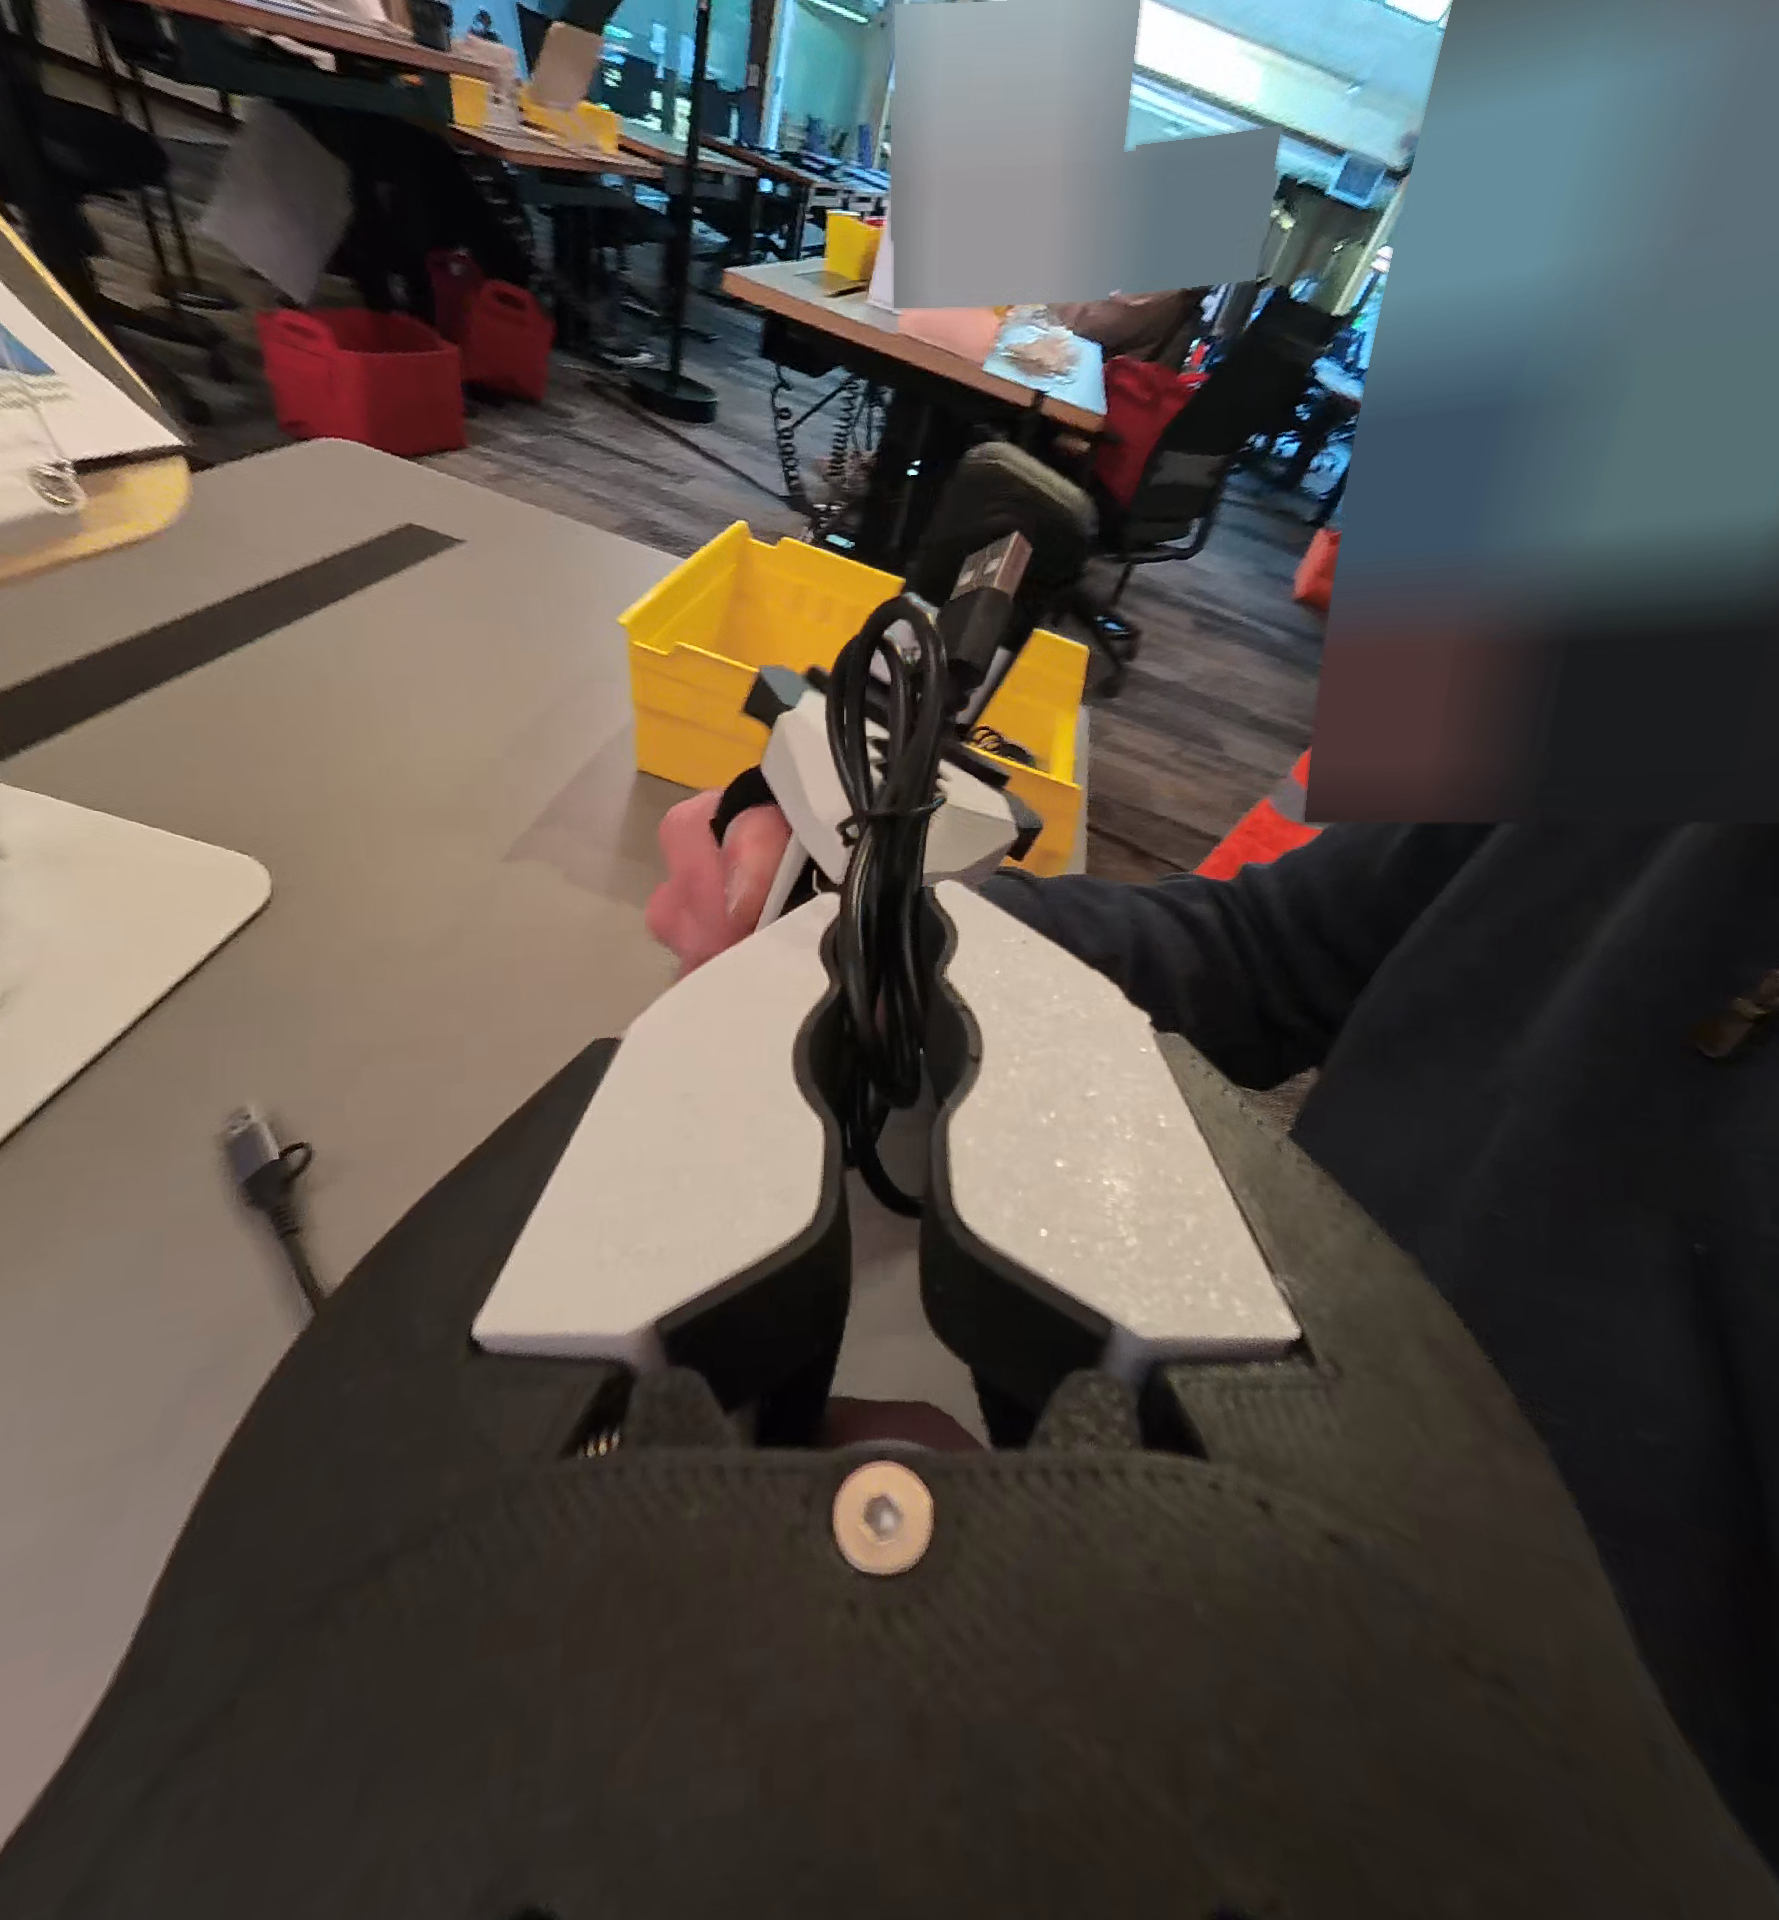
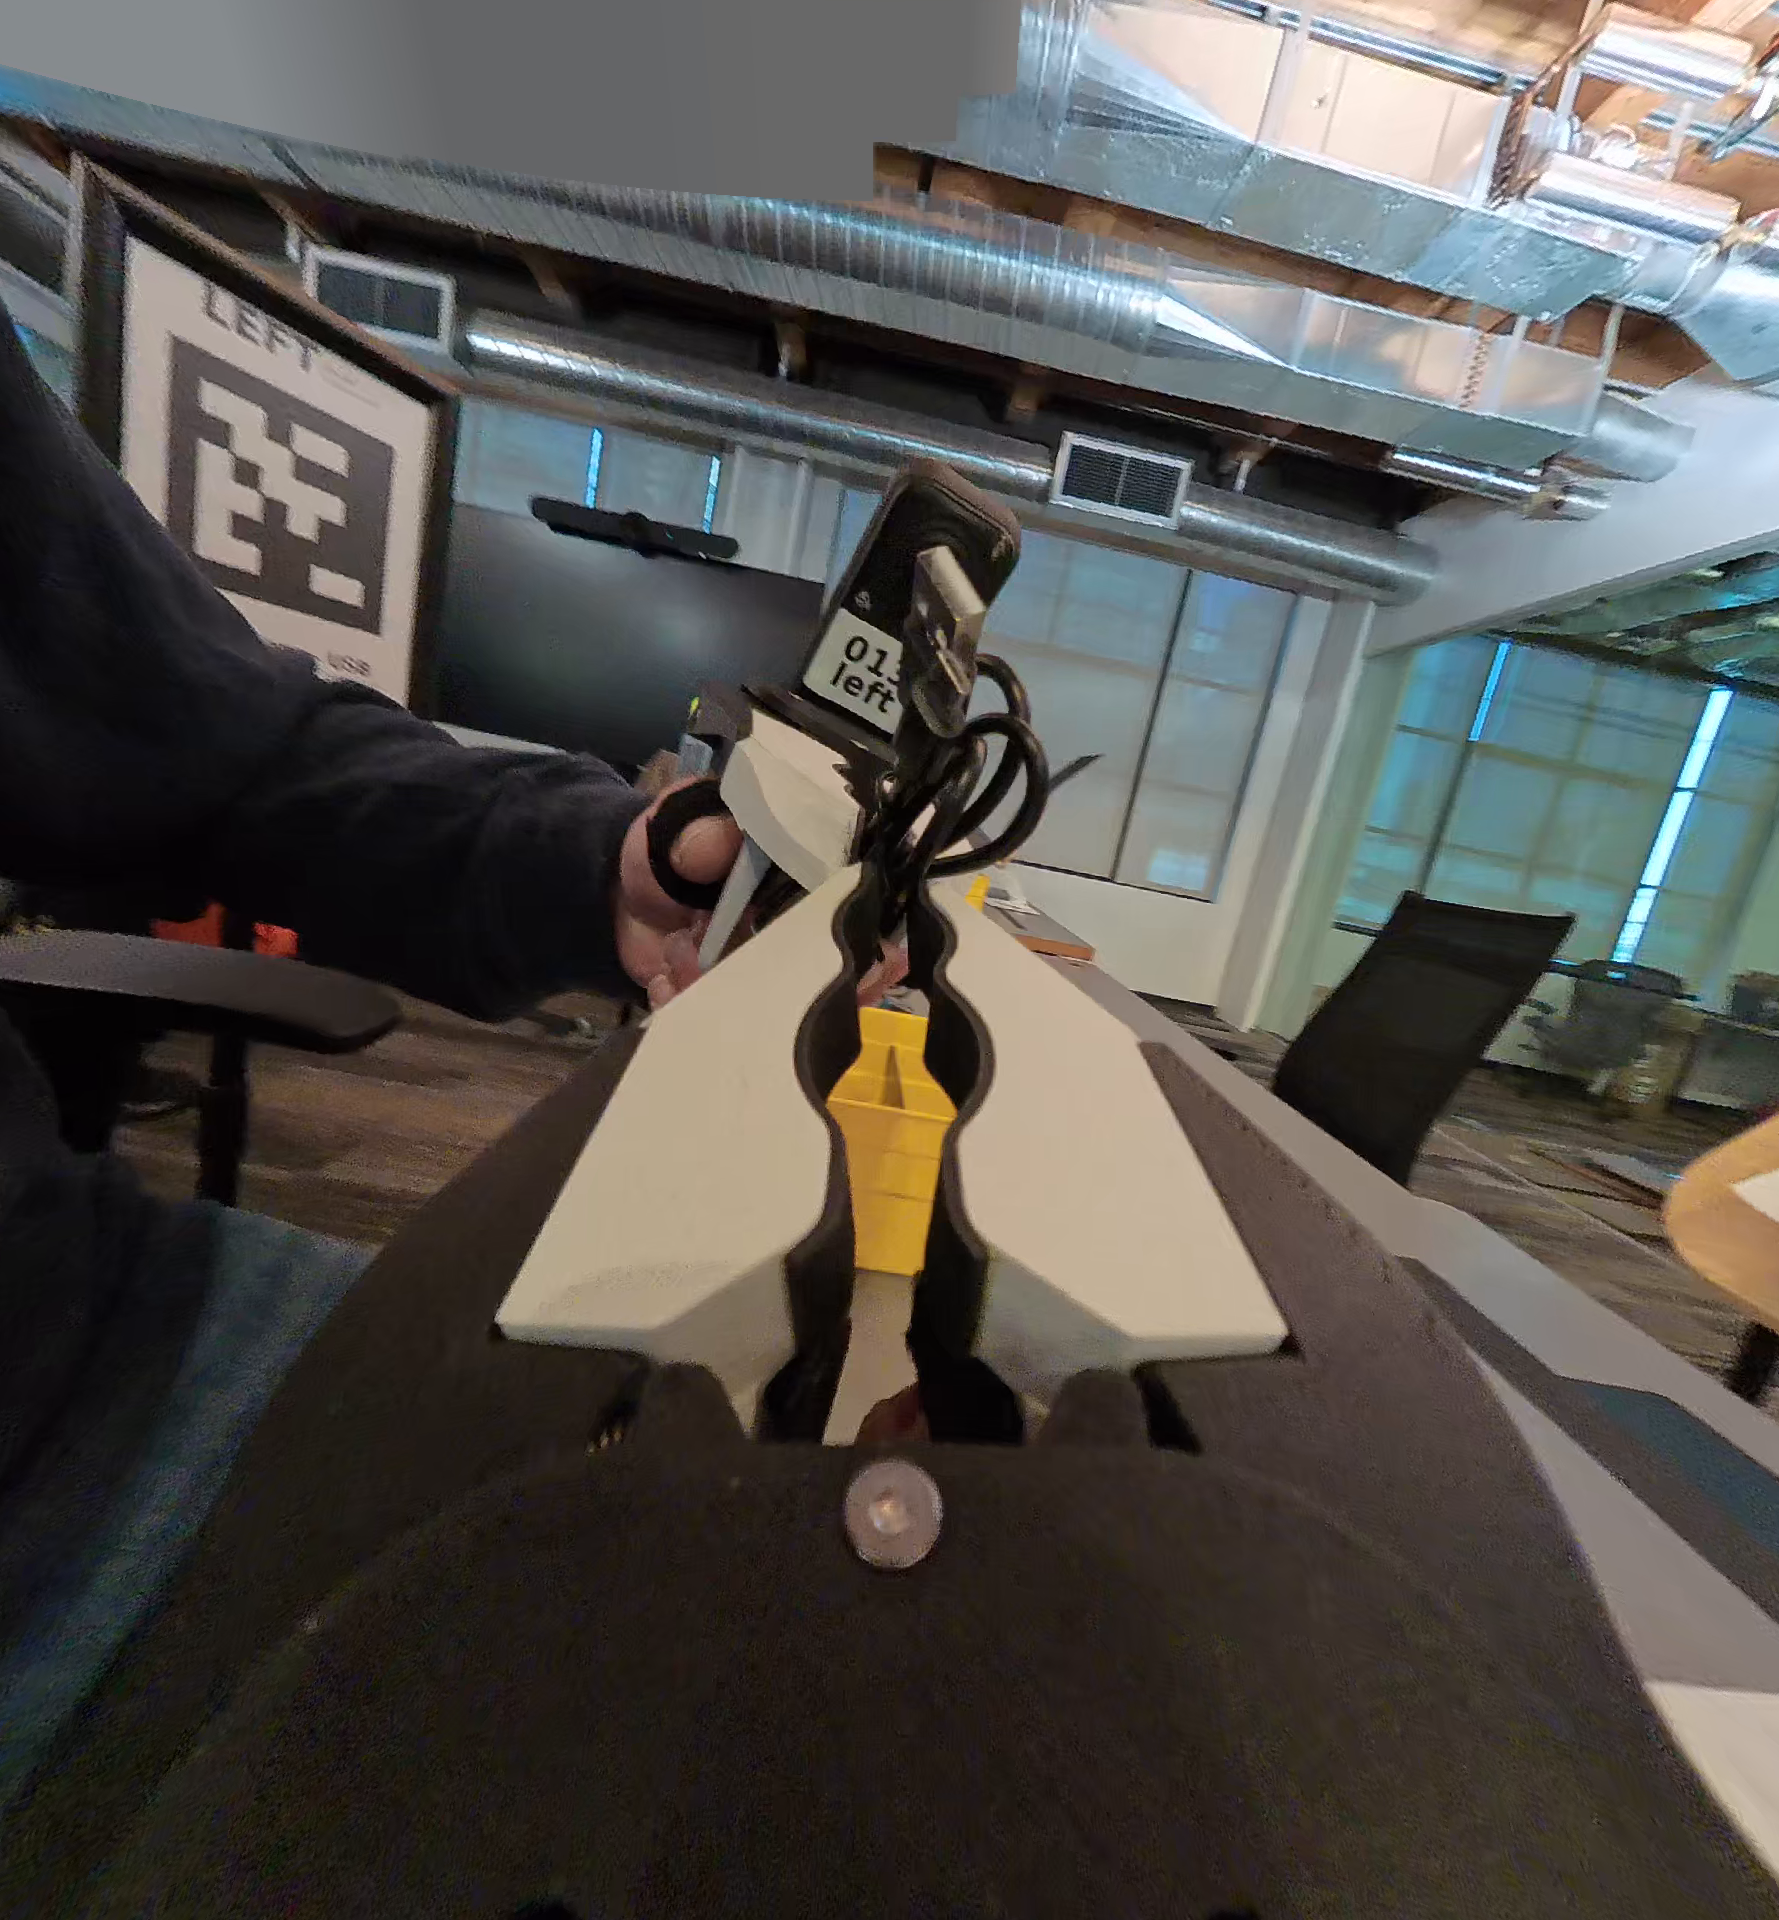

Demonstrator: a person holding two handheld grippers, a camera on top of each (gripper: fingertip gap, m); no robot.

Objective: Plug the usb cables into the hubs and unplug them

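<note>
A bundled black USB cable (image 1: 885,935) is held in the air between both grippers, with its metal USB plug (image 1: 989,582) sticking up. My left gripper (image 1: 885,904) is shut on the bundle, which runs down between its white fingers (image 1: 698,1122). My right gripper (image 1: 895,790) faces it from just beyond, above the table. In the right wrist view my right gripper (image 2: 890,883) is shut on the same cable (image 2: 952,790) at its fingertips, and the plug (image 2: 942,613) points up in front of my left gripper (image 2: 791,779). No hub is in view.
A yellow bin (image 1: 719,634) stands at the far edge of the grey table (image 1: 397,727) and also shows in the right wrist view (image 2: 890,1143). A grey plug on a dark cable (image 1: 256,1143) lies at the left. A white stand base (image 1: 85,935) lies farther left. My two grippers' fingertips are within a few centimetres of each other.
</note>
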